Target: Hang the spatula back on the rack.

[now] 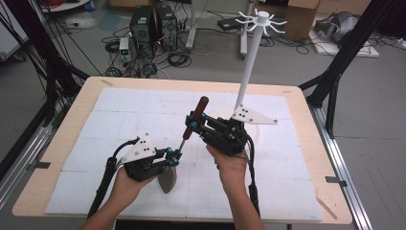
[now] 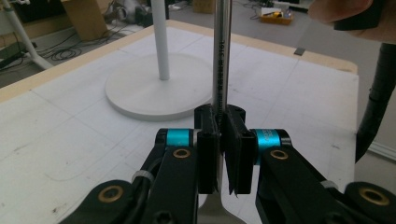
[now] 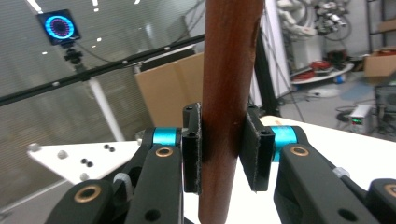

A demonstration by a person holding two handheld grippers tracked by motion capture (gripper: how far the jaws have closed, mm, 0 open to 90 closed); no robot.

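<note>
Spatula with a brown wooden handle, a thin metal shaft and a grey blade hangs tilted above the white-matted table in the high view, handle up and away from the person, blade low near the table's front. The left gripper grips the shaft just above the blade, and the right gripper clasps the handle higher up. Behind them a white rack stand rises from a round base on the mat.

From the left gripper view, the left gripper has its jaws clenched on the metal shaft, which runs straight up out of the picture. The stand's round base sits on the table just beyond, with its white pole upright.

Seen in the right gripper view, the right gripper has its jaws pressed against both sides of the wooden handle, which stands nearly upright between them.
</note>
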